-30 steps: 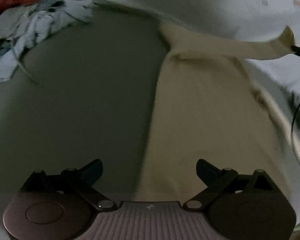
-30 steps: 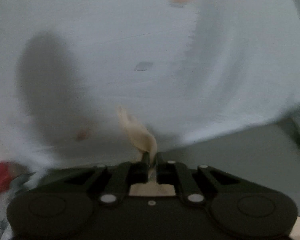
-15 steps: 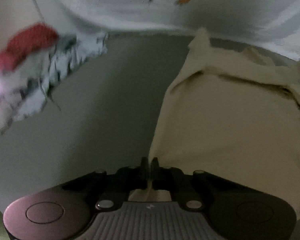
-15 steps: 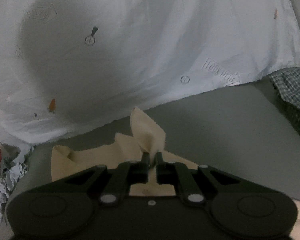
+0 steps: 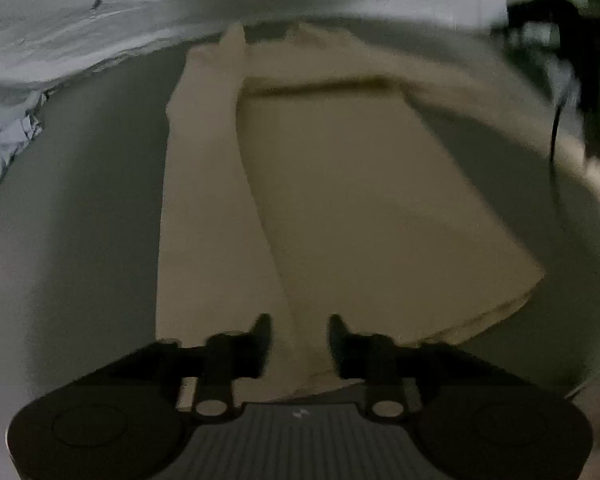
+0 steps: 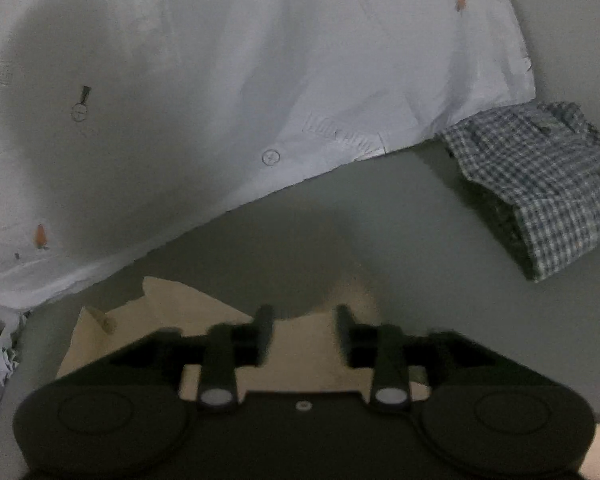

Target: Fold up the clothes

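My left gripper has its jaws parted by a moderate gap, and a fold of the beige garment runs up between the fingers without being pinched. From my left wrist view the garment spreads away from me across the grey surface, one long strip folded along its left side and a darker seam crossing near the far end. My right gripper is also parted to a similar width, its fingers empty, hovering over the near edge of the same beige garment.

Only the left view shows me the full length of the garment and its folded strip; in the right view I get just the ragged far edge of it poking out past the gripper body. Only the right view shows the folded checked shirt lying to the right on the grey surface, well apart from the garment. Both views catch the white printed sheet beyond the garment, with small orange marks on it; in the left view the white printed sheet fills the upper left. A crumpled pale cloth sits at the left edge. Dark equipment at the upper right of the left view is too blurred for me to identify.
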The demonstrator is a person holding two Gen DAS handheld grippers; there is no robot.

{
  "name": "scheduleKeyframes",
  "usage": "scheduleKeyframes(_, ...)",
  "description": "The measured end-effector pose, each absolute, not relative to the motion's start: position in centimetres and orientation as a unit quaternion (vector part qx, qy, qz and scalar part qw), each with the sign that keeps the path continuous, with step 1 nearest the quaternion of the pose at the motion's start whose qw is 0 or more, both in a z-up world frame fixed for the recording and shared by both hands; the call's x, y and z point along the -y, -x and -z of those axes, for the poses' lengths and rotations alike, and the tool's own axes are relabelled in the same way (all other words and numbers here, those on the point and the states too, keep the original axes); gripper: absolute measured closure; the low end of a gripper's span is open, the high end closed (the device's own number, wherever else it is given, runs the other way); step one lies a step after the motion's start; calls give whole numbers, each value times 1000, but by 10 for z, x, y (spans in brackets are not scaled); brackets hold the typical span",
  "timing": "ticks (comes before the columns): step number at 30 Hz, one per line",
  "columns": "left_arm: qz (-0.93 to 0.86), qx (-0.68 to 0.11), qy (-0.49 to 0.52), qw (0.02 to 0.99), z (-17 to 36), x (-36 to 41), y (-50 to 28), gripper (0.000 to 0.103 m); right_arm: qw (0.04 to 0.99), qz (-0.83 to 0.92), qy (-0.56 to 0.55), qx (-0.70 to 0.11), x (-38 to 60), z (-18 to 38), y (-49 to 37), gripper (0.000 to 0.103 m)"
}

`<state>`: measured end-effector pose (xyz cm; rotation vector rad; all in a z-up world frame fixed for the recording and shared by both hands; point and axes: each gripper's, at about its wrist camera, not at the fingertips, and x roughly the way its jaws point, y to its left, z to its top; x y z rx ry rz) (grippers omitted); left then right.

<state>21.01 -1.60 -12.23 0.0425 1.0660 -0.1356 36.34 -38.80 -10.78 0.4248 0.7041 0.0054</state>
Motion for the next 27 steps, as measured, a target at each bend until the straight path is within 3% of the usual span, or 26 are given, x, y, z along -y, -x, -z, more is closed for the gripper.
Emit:
scheduleKeyframes(1,66,-499,-1,864,117,9,-210,41,916,-9,-203,-347,386,109,-361,53)
scheduleKeyframes(10,17,-475,83,876,114,-54,-264,41,920,-127,-143,-342,291,99,-388,37)
scheduleKeyframes(20,27,-472,111,874,137,-116,-356,40,869,-290,-114,-384,151,111,-512,39)
scheduleKeyframes(27,34,-468,149,871,151,-150,-411,39,810,-351,-63,-465,88,157,-602,40)
